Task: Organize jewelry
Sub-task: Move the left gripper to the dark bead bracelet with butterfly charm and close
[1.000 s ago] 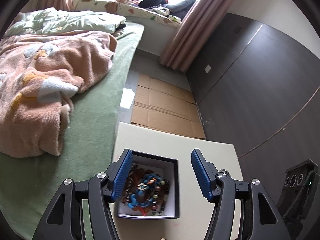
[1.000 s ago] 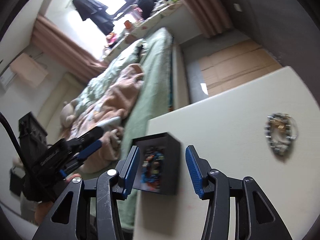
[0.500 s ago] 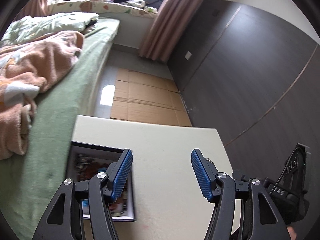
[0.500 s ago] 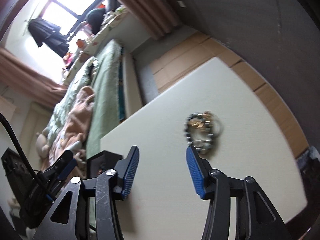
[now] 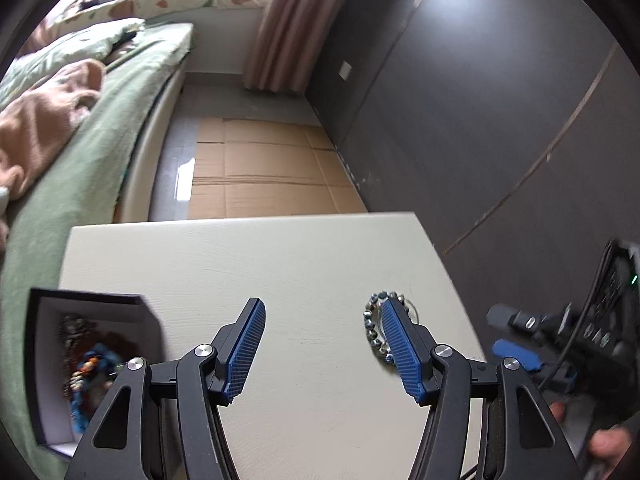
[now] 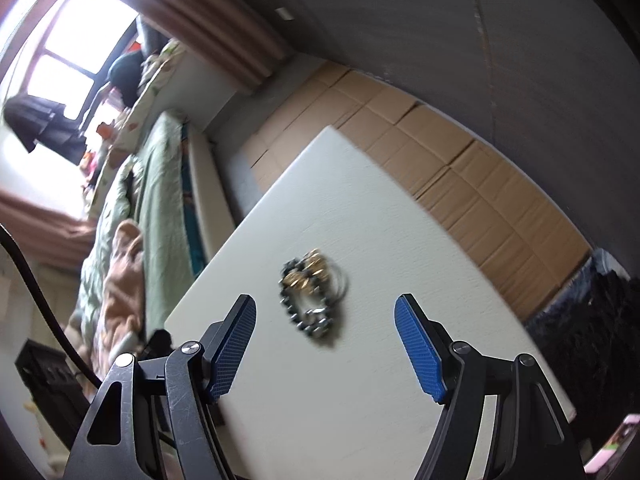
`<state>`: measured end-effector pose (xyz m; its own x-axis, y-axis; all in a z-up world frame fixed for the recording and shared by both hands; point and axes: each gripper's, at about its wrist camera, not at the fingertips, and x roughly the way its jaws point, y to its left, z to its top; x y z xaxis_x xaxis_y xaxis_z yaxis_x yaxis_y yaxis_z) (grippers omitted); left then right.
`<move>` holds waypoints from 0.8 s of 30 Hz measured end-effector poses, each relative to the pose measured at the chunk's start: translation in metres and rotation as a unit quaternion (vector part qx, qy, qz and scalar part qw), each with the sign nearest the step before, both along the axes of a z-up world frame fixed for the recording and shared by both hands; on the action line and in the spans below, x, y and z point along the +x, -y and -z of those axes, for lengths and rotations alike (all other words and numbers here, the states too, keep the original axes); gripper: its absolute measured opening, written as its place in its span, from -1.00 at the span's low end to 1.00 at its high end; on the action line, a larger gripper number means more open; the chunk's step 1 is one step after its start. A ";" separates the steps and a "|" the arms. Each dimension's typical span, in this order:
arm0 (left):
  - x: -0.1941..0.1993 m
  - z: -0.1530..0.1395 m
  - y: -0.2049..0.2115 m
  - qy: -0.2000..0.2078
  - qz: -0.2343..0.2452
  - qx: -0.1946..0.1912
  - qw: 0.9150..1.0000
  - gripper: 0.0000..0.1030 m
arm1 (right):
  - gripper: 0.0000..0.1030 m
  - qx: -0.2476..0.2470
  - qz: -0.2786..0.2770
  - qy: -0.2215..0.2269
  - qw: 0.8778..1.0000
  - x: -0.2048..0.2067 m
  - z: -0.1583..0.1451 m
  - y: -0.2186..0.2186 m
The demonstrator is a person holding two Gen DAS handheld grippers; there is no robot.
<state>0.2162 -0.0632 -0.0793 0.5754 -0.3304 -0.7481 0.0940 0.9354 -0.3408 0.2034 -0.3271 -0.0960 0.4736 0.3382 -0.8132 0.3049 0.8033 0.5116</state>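
Two grippers over one cream table (image 5: 304, 264), both angled down at it. Left to right:

Far left in the left wrist view: bed with green cover (image 5: 80, 176) and a pink blanket (image 5: 36, 128) on it. Near left edge of the table: black box (image 5: 44, 360), white lining, open top, holding a tangle of beaded jewelry (image 5: 90, 368), blue and dark beads, blurred. Box sits on the table's left side, close to the bed-side edge.

Left gripper (image 5: 322, 346): jaws spread, closing slightly, nothing between them, only bare tabletop. Its right finger (image 5: 400, 348) overlaps the bracelet (image 5: 376, 326) in view; can't tell if it touches. Bracelet is a ring of grey metallic beads lying flat on the table's right half, well apart from the box.

Beyond the table: flattened cardboard (image 5: 264, 172) on the floor, dark wall panel (image 5: 480, 120) to the right, curtain (image 5: 284, 28) at the back.

Right gripper (image 6: 324, 344): jaws wide and opening, nothing gripped. Bracelet (image 6: 312, 300) lies on the table just ahead of the gap, slightly left of centre, with gold-coloured pieces inside the bead ring; blurred. Pads clear of it.

Far right of the left wrist view: right gripper body (image 5: 560, 344) and fingers of the person's hand (image 5: 600, 436) at the table's right edge.
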 end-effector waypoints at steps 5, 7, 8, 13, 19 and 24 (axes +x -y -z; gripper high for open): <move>0.009 0.018 0.026 -0.016 0.031 0.011 0.999 -0.03 | 0.40 0.014 0.024 -0.005 1.000 0.005 0.002 0.017; 0.011 0.026 0.036 -0.019 0.043 0.019 0.999 -0.08 | 0.40 0.015 0.028 -0.004 0.999 0.007 0.002 0.019; 0.013 0.029 0.041 -0.021 0.048 0.024 0.998 -0.11 | 0.40 0.015 0.029 -0.005 0.999 0.008 0.001 0.019; 0.021 0.044 0.057 -0.029 0.066 0.040 0.997 -0.27 | 0.40 0.018 0.021 -0.006 1.000 0.018 0.001 0.018; 0.030 0.059 0.074 -0.038 0.085 0.053 0.994 -0.39 | 0.40 0.011 0.005 -0.004 1.000 0.027 -0.002 0.013; 0.032 0.062 0.081 -0.028 0.092 0.080 0.992 -0.79 | 0.40 0.000 -0.005 -0.005 1.000 0.035 -0.001 0.008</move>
